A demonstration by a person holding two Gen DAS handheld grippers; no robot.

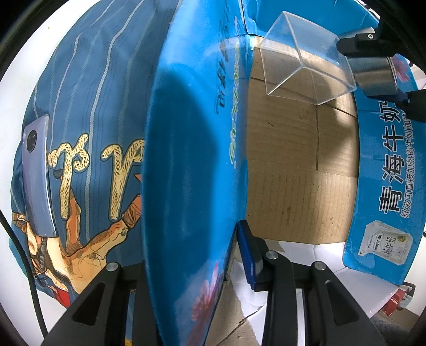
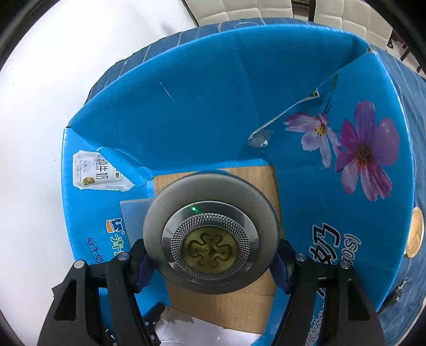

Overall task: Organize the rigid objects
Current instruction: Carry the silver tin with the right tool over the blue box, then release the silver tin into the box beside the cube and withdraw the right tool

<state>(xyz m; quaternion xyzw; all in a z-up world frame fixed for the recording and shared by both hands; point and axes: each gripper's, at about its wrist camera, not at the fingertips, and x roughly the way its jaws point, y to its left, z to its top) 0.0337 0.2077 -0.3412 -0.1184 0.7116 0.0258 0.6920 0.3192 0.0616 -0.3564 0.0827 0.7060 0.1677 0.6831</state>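
A blue cardboard milk box (image 1: 298,165) lies open with its brown bottom showing. My left gripper (image 1: 191,255) is shut on the box's left flap (image 1: 186,149) and holds it upright. My right gripper (image 2: 211,259) is shut on a round grey metal device (image 2: 211,235) with a gold emblem and a green light, held over the box's opening (image 2: 226,311). In the left wrist view the right gripper (image 1: 372,45) shows at the top right with the device (image 1: 378,77) and a clear plastic square tub (image 1: 303,58) beside it over the box.
A blue striped printed cloth (image 1: 87,127) lies left of the box, with a purple phone (image 1: 37,175) on it. The white table (image 2: 40,133) surrounds the box. White chairs (image 2: 266,10) stand behind. A red item (image 1: 399,303) sits at the lower right.
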